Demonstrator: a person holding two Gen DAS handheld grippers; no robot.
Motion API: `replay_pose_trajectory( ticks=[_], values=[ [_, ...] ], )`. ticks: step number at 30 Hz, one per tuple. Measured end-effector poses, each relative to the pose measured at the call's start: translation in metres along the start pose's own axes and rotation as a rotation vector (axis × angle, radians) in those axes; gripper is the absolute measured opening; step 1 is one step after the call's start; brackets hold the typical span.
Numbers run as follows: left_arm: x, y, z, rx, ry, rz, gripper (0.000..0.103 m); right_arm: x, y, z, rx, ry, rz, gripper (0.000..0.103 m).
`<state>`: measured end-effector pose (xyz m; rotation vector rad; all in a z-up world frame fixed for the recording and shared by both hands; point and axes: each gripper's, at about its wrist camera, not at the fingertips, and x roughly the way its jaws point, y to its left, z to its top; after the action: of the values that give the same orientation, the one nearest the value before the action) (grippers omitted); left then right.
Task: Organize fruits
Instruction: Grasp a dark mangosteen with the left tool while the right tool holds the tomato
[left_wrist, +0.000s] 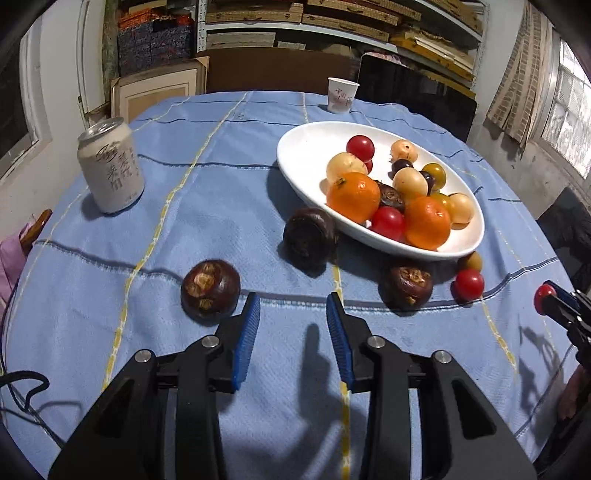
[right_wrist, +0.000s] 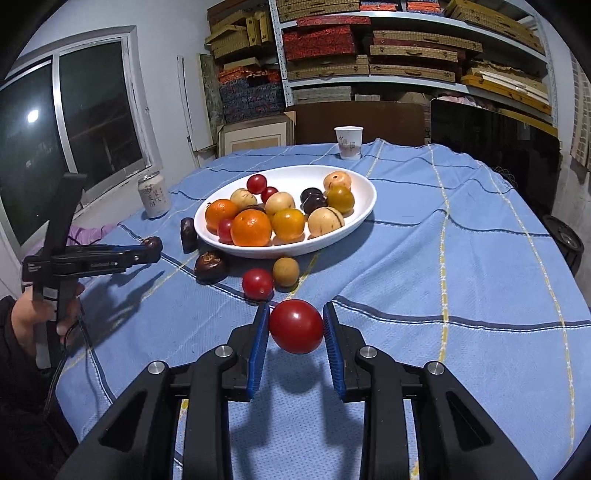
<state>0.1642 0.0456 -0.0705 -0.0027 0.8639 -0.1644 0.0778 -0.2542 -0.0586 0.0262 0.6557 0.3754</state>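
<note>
Tomato, red and round, sat pinched between the blue pads of my right gripper, lifted clear of the worktop, I judged, for carrying ahead to the white bowl. My left gripper hung spread and empty, with one dark water chestnut just beyond its left fingertip, likely its next pick. Only the right view showed the held tomato fully; the left view caught just a red edge of it far right, yet showed three loose chestnuts clearly.
</note>
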Motion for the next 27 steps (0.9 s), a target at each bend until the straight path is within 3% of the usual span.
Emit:
replay_pose_trajectory(
  ticks=[4, 8, 12, 20, 27],
  values=[
    [0.023, -0.015, 0.012, 0.081, 0.036, 0.052, 0.043, 0.001, -0.002, -0.001, 0.015, 0.006, 0.011, 0.030],
    [0.018, -0.008, 0.014, 0.102, 0.029, 0.037, 0.060, 0.001, -0.009, -0.002, 0.053, 0.005, 0.026, 0.030],
    [0.010, 0.004, 0.008, 0.126, 0.014, -0.002, 0.060, 0.003, -0.016, -0.002, 0.088, 0.017, 0.059, 0.030],
    [0.002, 0.031, 0.003, 0.115, 0.014, 0.103, 0.060, 0.002, -0.017, -0.003, 0.093, 0.014, 0.074, 0.030],
    [-0.011, 0.066, -0.007, 0.037, 0.017, 0.096, 0.060, 0.004, -0.015, -0.002, 0.086, 0.021, 0.074, 0.030]
  ],
)
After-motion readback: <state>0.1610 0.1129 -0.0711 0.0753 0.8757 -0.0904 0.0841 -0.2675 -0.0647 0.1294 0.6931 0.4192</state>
